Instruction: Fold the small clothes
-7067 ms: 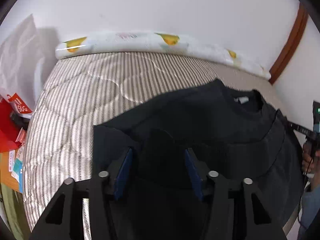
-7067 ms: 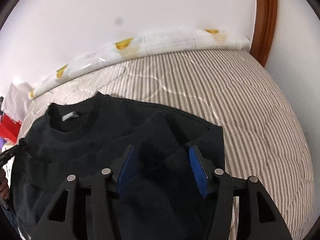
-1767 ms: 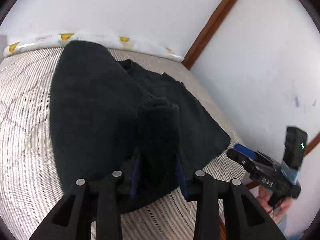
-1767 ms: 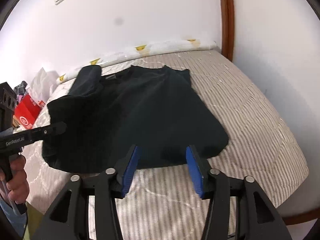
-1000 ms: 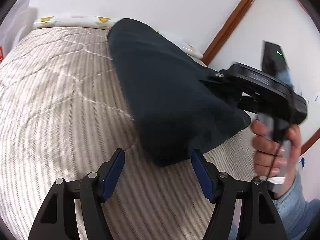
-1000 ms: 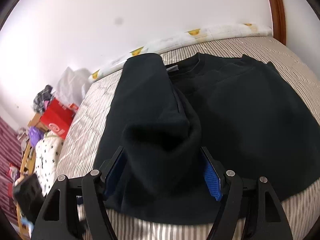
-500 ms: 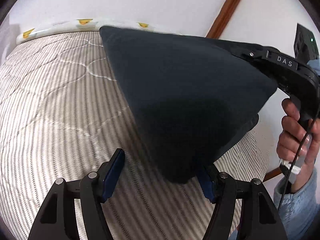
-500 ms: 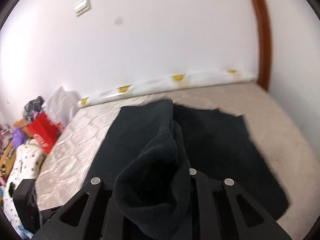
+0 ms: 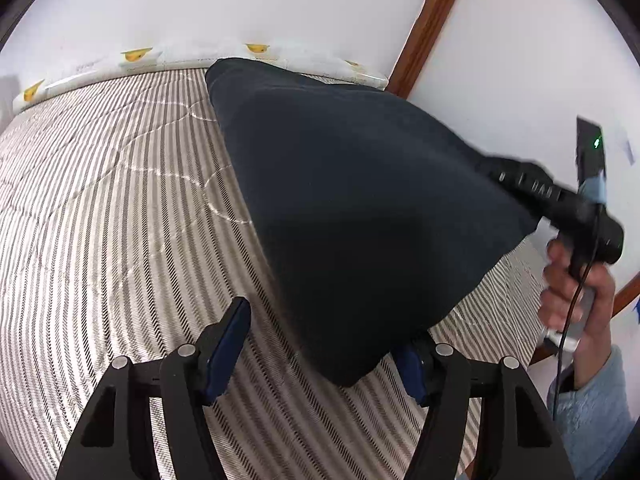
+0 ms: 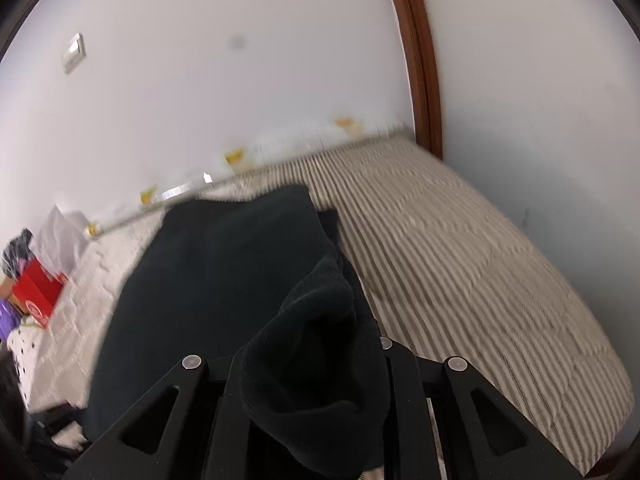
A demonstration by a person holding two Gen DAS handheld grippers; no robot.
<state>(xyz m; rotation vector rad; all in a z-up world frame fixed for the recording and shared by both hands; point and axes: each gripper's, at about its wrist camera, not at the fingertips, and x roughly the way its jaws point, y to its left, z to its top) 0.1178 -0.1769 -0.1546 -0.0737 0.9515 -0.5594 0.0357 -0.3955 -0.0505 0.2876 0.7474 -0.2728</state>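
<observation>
Above the striped bed (image 9: 120,208), the right gripper (image 10: 296,368) is pinching a bunched edge of the black garment (image 9: 360,200), lifting it, while the left gripper (image 9: 324,344) is hanging spread wide beneath its drooping fold.

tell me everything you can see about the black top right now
The black top is a soft, thick, fleece-looking garment with no print showing. One end is pinched in the right claw, which is shut on a bunched wad of cloth and lifts it off the striped bed. From there the fabric stretches taut, sloping down to its far end, which lies on the bed near the fruit-print roll by the wall. Its low edge hangs between the fingers of the open left claw, ungripped.
</observation>
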